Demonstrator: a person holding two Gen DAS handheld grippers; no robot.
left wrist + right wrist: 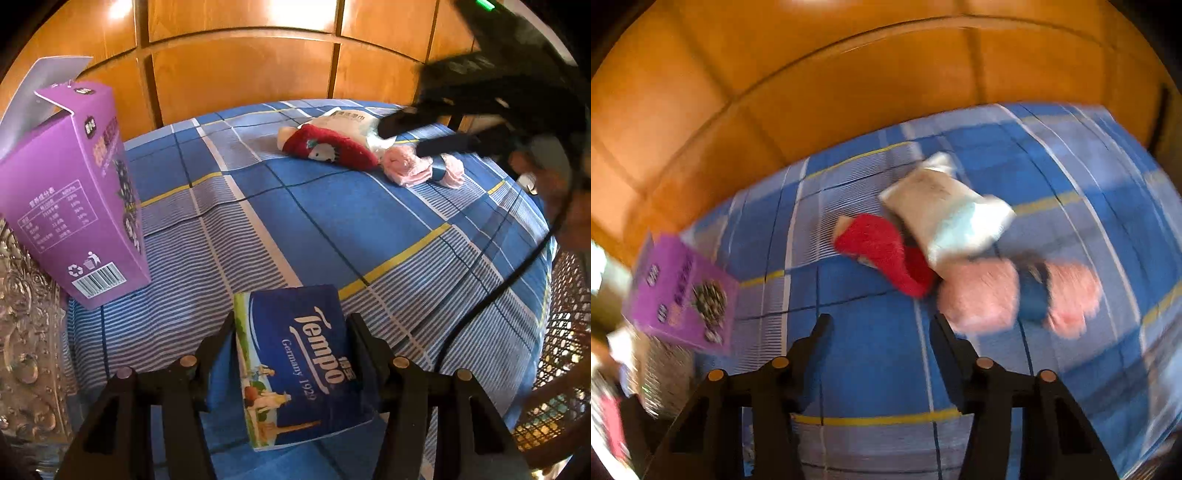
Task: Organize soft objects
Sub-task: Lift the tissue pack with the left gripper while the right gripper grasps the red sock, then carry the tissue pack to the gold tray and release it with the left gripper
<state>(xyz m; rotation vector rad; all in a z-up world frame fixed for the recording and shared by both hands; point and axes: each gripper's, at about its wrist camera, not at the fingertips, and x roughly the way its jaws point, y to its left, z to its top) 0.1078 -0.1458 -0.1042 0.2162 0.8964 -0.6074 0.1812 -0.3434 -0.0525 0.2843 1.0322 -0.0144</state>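
We clamp the Tempo tissue pack [306, 365] in our left gripper [291, 325], at six o'clock. Our right gripper [881, 325] is parted and empty. At one o'clock, red plush [328, 146], white packet [351, 122] and pink plush [406, 166] remain unsorted.

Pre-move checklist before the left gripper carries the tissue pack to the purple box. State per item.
1. Blue Tempo tissue pack sits between the left gripper jaws, both sides against it: ok.
2. Grip firm enough to lift: cannot tell.
3. Tall purple cardboard box upright, top flap open: ok.
4. Inside of the box free: cannot tell, hidden.
5. Right gripper jaws empty, only the blue checked sheet between them: ok.
6. Red plush slipper, white plastic pack and pink fluffy item lie clustered far from the box: ok.
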